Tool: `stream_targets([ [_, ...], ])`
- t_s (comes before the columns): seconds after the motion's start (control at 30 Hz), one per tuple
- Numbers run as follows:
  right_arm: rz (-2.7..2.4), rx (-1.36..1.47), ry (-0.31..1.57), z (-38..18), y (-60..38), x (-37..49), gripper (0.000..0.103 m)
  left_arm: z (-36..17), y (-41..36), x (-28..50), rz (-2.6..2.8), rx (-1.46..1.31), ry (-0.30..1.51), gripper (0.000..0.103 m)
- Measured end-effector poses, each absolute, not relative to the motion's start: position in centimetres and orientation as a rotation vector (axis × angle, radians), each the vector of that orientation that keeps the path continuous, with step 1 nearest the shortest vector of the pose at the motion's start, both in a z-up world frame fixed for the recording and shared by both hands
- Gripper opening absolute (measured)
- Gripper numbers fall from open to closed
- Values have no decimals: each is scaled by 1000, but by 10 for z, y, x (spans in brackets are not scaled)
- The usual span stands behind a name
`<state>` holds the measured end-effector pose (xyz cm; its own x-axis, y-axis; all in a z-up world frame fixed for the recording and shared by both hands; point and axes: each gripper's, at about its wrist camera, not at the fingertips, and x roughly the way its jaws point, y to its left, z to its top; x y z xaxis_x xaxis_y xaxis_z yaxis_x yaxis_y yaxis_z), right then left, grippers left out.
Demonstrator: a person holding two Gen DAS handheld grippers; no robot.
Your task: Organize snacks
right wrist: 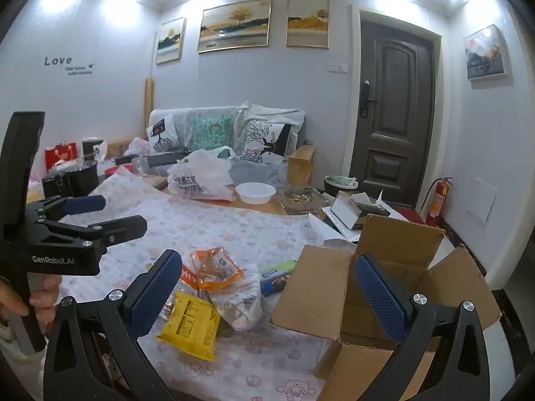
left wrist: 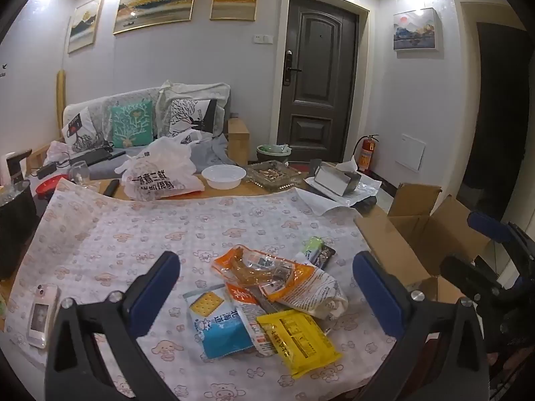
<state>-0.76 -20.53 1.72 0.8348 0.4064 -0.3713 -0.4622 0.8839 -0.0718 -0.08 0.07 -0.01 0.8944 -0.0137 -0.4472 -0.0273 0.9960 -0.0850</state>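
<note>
Now both claws, the left claw and the right claw, stand wide and hold nothing; the colourful plastic snack packets lie piled on the bench's patterned pink cloth, beside the open brown cardboard box.

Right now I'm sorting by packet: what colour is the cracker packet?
Blue and white cracker packet, clearest in the left wrist view.
</note>
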Motion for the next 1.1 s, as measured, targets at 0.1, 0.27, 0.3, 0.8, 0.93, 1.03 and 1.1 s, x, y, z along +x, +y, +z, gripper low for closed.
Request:
stream_targets([
  [0.1,479,-142,357,18,-212,-6,103,0,1,-2,6,-88,466,102],
  [0.27,459,-195,364,16,-204,-7,103,0,3,-7,13,-88,470,102],
  [0.3,459,-195,364,16,-204,-7,103,-2,-3,-1,13,-83,476,102],
  [0.8,463,-179,375,10,-204,-5,103,-5,0,3,6,-87,484,102],
  [0.93,469,-178,379,9,-202,-6,103,-6,2,5,5,-88,484,102],
  [1.03,470,-178,381,11,-201,-7,103,-6,2,6,7,-88,485,102],
  [1.1,468,-177,381,10,-201,-7,103,-6,2,5,6,-88,485,102],
])
